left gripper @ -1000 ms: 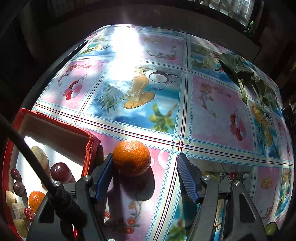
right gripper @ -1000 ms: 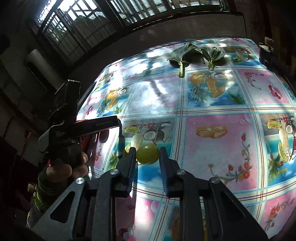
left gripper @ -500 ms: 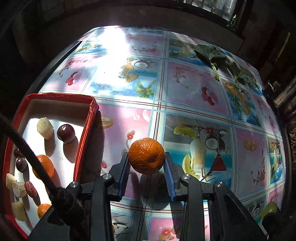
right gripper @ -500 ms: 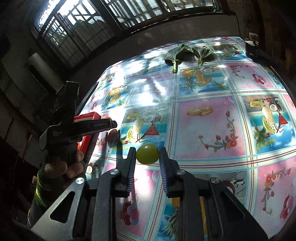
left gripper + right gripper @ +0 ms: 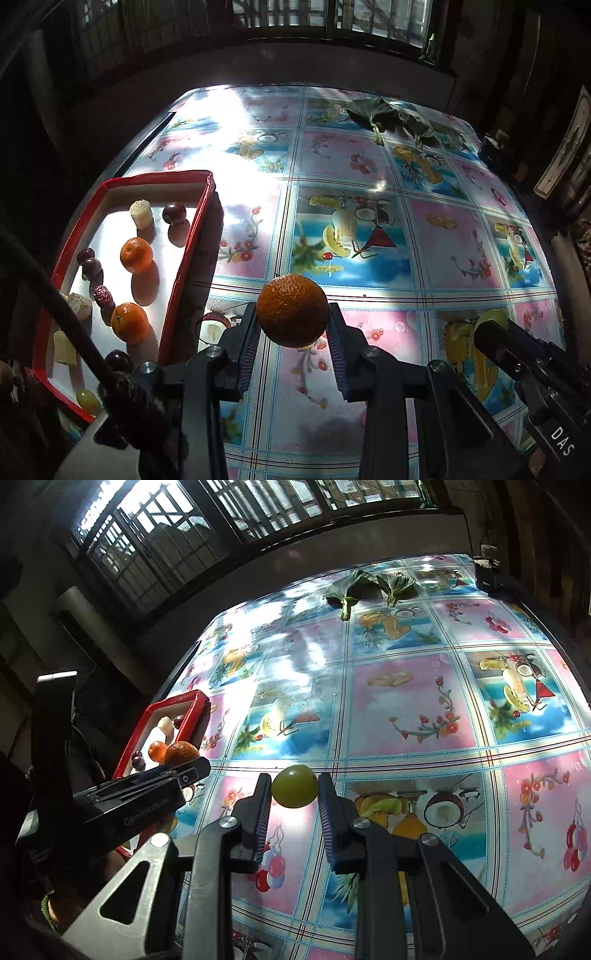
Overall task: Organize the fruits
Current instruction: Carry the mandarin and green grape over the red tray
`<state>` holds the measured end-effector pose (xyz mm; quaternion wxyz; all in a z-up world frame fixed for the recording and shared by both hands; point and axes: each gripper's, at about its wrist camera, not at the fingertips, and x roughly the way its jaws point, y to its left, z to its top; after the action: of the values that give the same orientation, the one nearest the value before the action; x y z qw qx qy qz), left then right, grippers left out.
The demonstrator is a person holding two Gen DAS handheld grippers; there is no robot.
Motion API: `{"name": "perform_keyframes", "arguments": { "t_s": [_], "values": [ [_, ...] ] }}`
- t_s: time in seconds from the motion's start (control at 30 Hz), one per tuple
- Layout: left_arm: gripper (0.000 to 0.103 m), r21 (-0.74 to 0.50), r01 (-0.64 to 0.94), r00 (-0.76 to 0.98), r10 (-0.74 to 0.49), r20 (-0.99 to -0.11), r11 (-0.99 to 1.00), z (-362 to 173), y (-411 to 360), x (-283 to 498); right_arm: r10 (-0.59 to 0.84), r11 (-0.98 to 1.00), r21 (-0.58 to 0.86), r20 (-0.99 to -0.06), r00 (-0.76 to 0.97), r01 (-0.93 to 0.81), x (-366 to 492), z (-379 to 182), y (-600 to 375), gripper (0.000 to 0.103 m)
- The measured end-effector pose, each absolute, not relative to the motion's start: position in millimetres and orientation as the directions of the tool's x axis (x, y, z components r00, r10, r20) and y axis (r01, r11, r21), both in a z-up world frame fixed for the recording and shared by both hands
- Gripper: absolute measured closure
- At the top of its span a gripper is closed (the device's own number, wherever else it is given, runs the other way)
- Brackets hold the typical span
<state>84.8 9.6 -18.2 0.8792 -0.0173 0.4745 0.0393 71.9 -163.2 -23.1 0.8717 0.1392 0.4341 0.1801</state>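
My left gripper (image 5: 292, 332) is shut on an orange mandarin (image 5: 292, 311) and holds it above the table, just right of the red tray (image 5: 184, 266). The tray holds two mandarins (image 5: 136, 254), several dark red fruits (image 5: 174, 213), pale fruit chunks (image 5: 141, 213) and a green grape (image 5: 86, 400). My right gripper (image 5: 293, 805) is shut on a green grape (image 5: 294, 785), held above the table. In the right wrist view the left gripper (image 5: 140, 797) with its mandarin (image 5: 181, 754) is at the left, by the tray (image 5: 192, 716).
The table wears a glossy fruit-print cloth (image 5: 369, 229). Green leaves (image 5: 376, 114) lie at its far edge, also in the right wrist view (image 5: 354, 585). A dark object (image 5: 487, 572) stands at the far right corner. The right gripper's body (image 5: 535, 373) shows at lower right.
My left gripper closed on the mandarin and lifted it off the table. Both grippers rose and pulled back, so more of the tray and table shows. The right keeps its grape.
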Motion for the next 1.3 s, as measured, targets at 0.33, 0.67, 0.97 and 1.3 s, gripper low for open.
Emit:
{"name": "perform_keyframes", "arguments": {
  "t_s": [0.33,0.67,0.97,1.3],
  "values": [
    [0.068,0.095,-0.172,0.581,0.179,-0.794,0.980,-15.0,31.9,50.1,0.423,0.906,0.347,-0.730,0.538,-0.241,56.4,-30.3,-131.5,0.076],
    [0.068,0.077,-0.197,0.585,0.180,-0.791,0.977,-17.9,51.7,36.7,0.361,0.931,0.256,-0.748,0.556,-0.260,47.8,-28.0,-107.3,0.076],
    [0.068,0.061,-0.209,0.573,0.172,-0.801,0.976,-22.9,61.7,31.8,0.233,0.965,0.106,-0.764,0.602,-0.238,43.9,-27.6,-95.2,0.076],
    [0.068,0.072,-0.201,0.566,0.176,-0.806,0.977,-26.2,56.9,34.5,0.117,0.984,-0.001,-0.755,0.645,-0.179,46.4,-28.4,-104.0,0.076]
  ]
}}
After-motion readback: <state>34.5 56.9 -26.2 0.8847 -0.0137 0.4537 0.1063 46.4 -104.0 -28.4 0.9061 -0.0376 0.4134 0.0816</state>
